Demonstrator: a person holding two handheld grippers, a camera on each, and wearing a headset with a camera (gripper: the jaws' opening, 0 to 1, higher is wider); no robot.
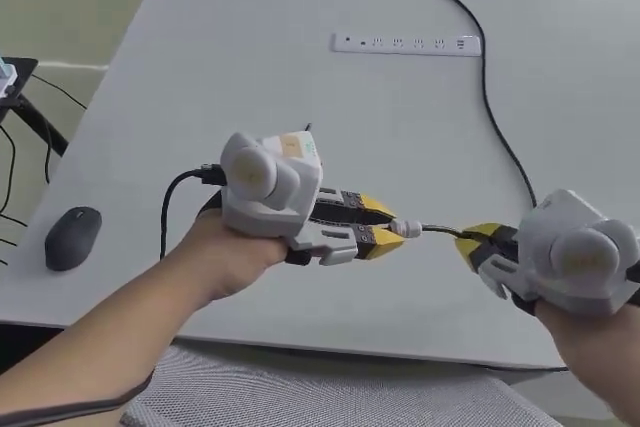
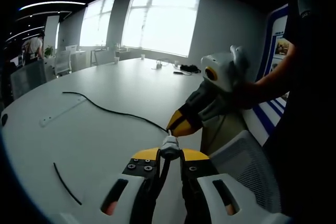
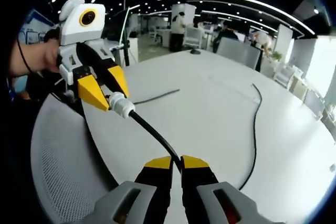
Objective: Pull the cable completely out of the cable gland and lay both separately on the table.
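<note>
White meeting table in an open-plan office, bright windows along 1 wall. My left tongs are clamped on the cable gland, which sits right between the yellow tips with its white nut end poking out toward the other hand. My right tongs are squeezed together on the black cable, pinching it just past the tips. The cable runs in a short line from the gland across to the right tongs, so it's not out yet, and the 2 tips face each other close together. Both bits are up in the air over the near edge of the table, above a mesh chair. Further back on the table there's a white power strip with its black cord curving toward me, a dark mouse off to my left, and 1 short loose bit of black wire lying flat
</note>
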